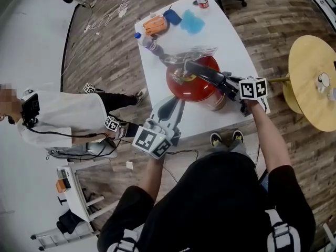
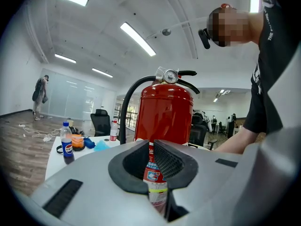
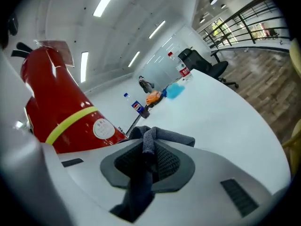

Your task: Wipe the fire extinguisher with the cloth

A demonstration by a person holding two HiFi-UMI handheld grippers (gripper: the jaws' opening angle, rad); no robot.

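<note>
Right tool (image 3: 149, 150) pinches grey cloth (image 3: 162, 136); press it flat on fire extinguisher (image 3: 56, 109), steady its base with narrow, empty left tool (image 2: 153, 160).

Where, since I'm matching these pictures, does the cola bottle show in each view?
Head view: cola bottle upper middle, near the left edge of the table.
Left gripper view: bottle lower left, upright.
Right gripper view: bottle near the centre, small.
Shared landmark: the red fire extinguisher, nearer the person than the bottle.
</note>
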